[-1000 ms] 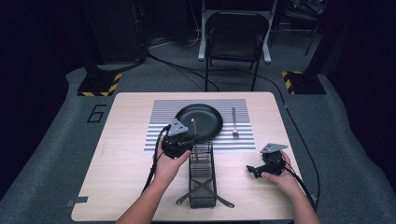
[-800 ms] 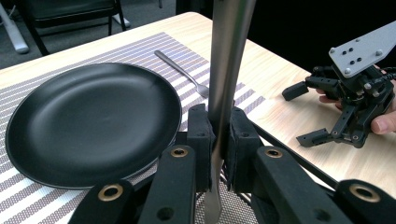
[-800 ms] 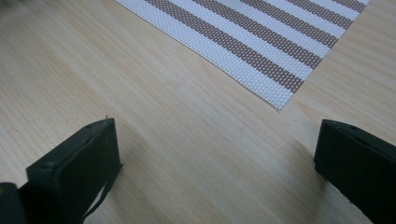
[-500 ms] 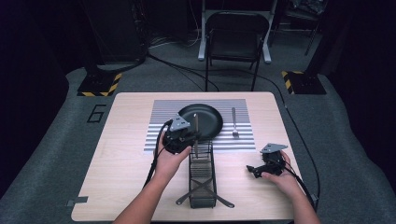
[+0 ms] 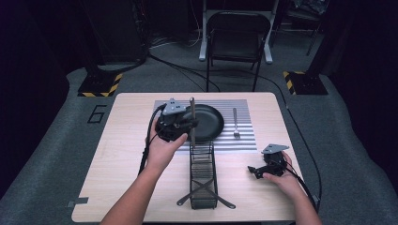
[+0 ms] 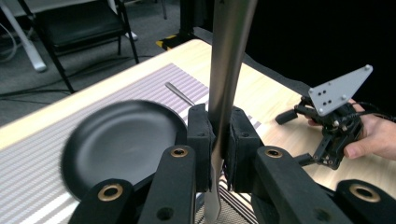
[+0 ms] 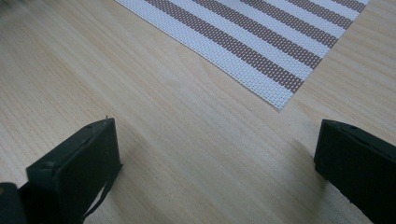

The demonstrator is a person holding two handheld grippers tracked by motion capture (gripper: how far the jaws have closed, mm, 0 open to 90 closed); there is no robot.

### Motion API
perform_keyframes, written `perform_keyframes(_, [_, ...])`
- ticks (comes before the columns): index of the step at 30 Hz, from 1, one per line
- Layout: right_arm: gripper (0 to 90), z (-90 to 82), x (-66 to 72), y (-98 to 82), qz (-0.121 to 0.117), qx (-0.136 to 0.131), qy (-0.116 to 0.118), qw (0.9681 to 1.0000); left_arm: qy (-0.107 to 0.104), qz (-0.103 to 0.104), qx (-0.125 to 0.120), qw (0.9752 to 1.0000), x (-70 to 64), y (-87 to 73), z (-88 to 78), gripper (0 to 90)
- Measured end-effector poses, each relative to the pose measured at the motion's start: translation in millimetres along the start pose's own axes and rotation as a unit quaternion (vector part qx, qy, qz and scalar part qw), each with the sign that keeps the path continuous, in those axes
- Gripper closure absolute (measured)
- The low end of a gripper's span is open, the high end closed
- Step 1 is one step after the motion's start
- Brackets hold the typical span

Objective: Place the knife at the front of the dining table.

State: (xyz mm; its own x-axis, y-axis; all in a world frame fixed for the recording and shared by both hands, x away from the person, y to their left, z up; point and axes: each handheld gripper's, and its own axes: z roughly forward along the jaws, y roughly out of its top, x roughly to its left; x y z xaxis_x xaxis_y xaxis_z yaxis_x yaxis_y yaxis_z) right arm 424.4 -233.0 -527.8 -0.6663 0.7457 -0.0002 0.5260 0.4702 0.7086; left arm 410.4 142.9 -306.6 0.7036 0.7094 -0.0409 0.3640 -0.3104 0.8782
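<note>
We hold the left gripper [image 5: 187, 125] above the near edge of the black plate [image 5: 211, 123], its jaws closed tight on a metal knife [image 5: 192, 119]. The knife stands nearly upright, its long axis vertical: one end rises well above the gripper, and the other points down toward the far end of the black wire rack [image 5: 203, 176]. In the left gripper view the knife [image 6: 224, 93] runs straight up between the two pads [image 6: 200, 140], with its lower tip hanging just below them over the rack's mesh.

The plate sits on a striped placemat [image 5: 244, 136] at the far middle of the tabletop [image 5: 117, 159]. A fork [image 5: 235, 123] lies flat on the mat to the right of the plate, its long axis running away from us, apart from the plate.

Our right gripper [image 5: 257, 171] rests low on the tabletop at the right, well apart from the rack. In its own view the jaws stand wide apart with bare wood between them, holding nothing, and the mat's corner [image 7: 280, 100] lies just ahead.
</note>
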Motion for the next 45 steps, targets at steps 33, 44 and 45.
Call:
perform_keyframes(33, [0.0, 0.0, 0.0, 0.0, 0.000, 0.000, 0.000, 1.0000, 0.049, -0.033, -0.014, 0.9982, 46.4, 6.0, -26.1, 82.1])
perform_keyframes(44, [0.0, 0.0, 0.0, 0.0, 0.000, 0.000, 0.000, 1.0000, 0.079, -0.057, -0.021, 0.9950, 71.7, -10.0, -20.7, 82.1])
perform_keyframes(45, [0.0, 0.0, 0.0, 0.0, 0.000, 0.000, 0.000, 1.0000, 0.079, -0.057, -0.021, 0.9950, 71.7, -10.0, -20.7, 82.1])
